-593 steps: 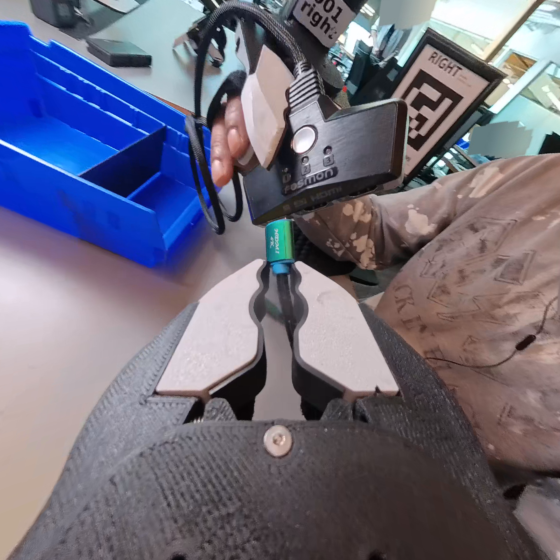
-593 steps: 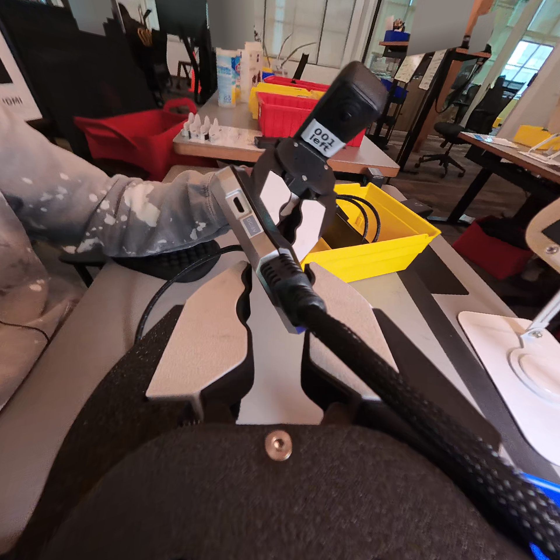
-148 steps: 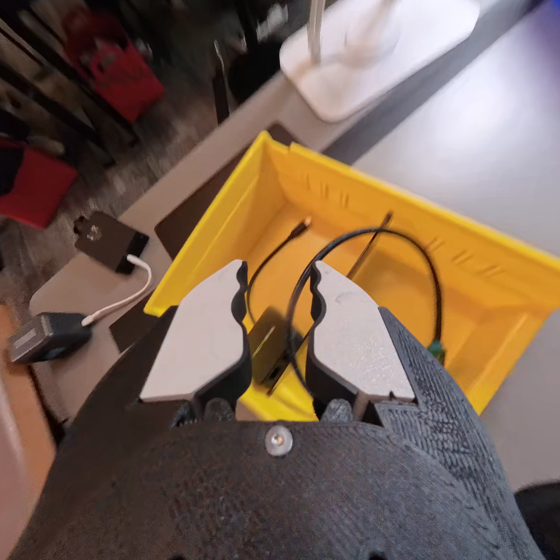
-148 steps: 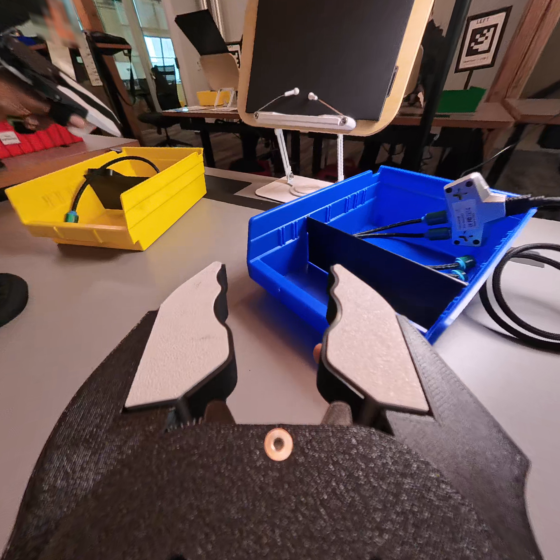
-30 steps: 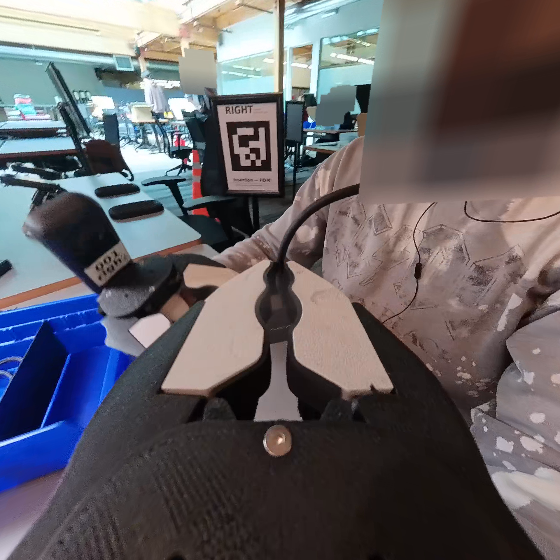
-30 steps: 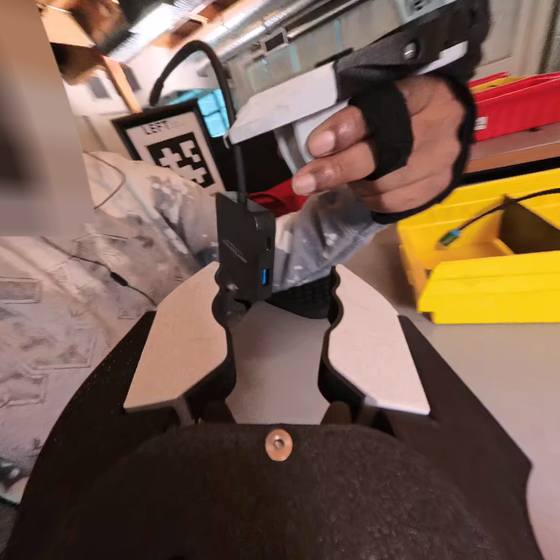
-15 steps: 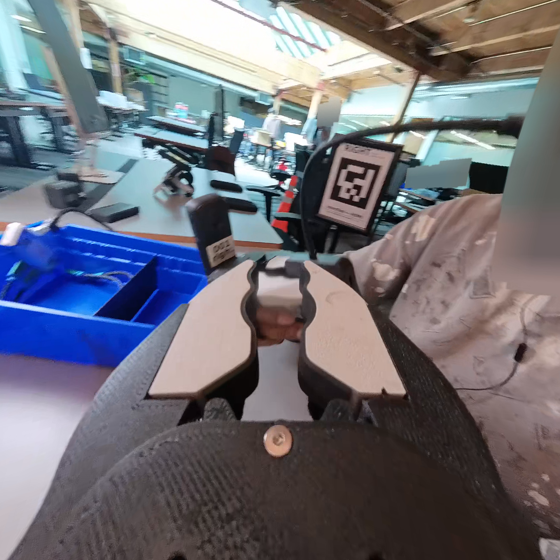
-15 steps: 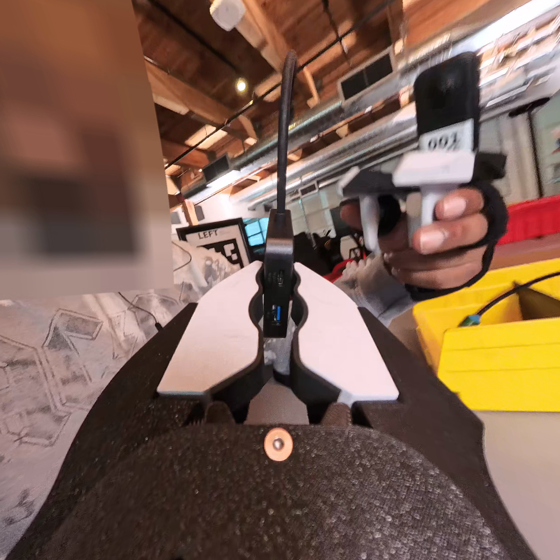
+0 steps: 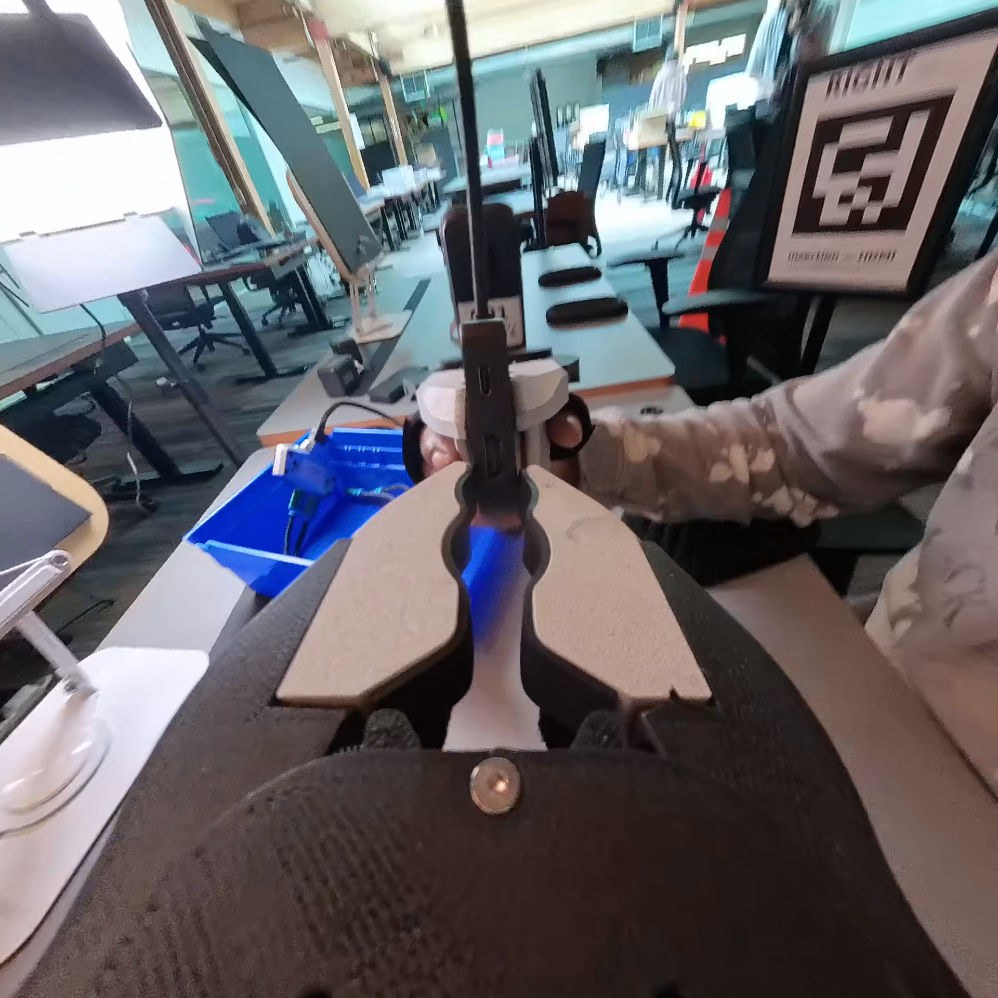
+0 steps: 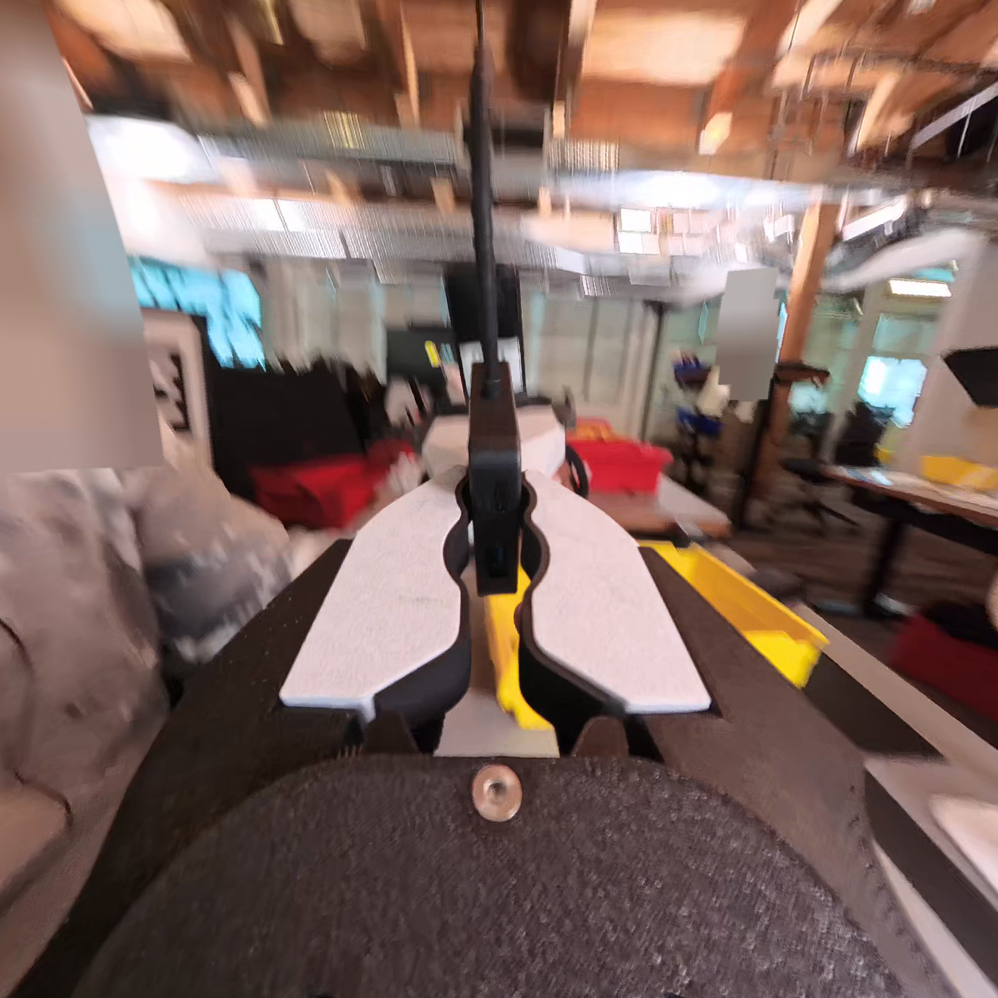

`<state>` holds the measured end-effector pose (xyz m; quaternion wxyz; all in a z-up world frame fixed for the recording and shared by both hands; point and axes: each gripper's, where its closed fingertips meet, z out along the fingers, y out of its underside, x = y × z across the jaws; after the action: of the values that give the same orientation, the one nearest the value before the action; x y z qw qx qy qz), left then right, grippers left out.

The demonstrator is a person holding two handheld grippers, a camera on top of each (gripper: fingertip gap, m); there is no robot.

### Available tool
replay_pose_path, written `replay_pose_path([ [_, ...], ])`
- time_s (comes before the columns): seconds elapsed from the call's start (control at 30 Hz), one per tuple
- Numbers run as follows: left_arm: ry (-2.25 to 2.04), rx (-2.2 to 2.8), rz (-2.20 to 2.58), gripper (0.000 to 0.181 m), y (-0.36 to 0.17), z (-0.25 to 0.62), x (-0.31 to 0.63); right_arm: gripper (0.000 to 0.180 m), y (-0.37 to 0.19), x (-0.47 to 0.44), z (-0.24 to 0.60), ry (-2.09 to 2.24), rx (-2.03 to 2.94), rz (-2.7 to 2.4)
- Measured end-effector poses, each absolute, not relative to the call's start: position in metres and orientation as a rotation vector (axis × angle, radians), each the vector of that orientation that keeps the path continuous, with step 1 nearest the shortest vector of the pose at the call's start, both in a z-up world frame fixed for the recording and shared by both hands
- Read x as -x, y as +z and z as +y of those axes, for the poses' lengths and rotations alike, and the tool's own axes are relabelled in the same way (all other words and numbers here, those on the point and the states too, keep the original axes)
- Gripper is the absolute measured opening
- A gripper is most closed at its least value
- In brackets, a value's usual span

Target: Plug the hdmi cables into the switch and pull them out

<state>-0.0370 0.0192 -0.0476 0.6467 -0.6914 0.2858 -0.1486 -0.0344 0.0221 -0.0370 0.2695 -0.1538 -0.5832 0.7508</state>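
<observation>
Both grippers, left point(image 9: 494, 505) and right point(image 10: 494, 521), pinch one black adapter point(image 9: 489, 410) above the blue bin point(image 9: 259, 518), likely steadying it for plugging.

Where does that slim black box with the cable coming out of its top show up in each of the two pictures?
Left wrist view: the black box stands upright at centre, pinched by the grey fingers.
Right wrist view: centre again, box upright between the fingers, blurred.
Shared landmark: its cable rising straight up out of frame.
</observation>
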Motion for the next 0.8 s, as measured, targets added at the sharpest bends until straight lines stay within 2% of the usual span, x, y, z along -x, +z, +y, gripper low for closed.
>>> replay_pose_path([
  [0.3, -0.319, 1.627, 0.752, 0.015, -0.069, 0.011, 0.044, 0.013, -0.065, 0.039, 0.013, 1.658, 0.413, -1.755],
  [0.37, -0.259, 1.671, 0.706, 0.027, -0.069, 0.012, 0.054, 0.013, -0.063, 0.036, 0.018, 1.613, 0.415, -1.754],
  [0.53, -0.066, 1.883, 0.535, 0.037, -0.078, -0.022, 0.120, 0.013, -0.044, 0.024, 0.055, 1.451, 0.461, -1.691],
  [0.63, -0.027, 2.141, 0.438, 0.040, -0.124, -0.061, 0.162, 0.014, -0.034, 0.016, 0.077, 1.405, 0.488, -1.641],
  [0.8, 0.000, 2.598, 0.373, 0.046, -0.229, -0.141, 0.195, 0.013, -0.022, 0.009, 0.103, 1.396, 0.536, -1.553],
])
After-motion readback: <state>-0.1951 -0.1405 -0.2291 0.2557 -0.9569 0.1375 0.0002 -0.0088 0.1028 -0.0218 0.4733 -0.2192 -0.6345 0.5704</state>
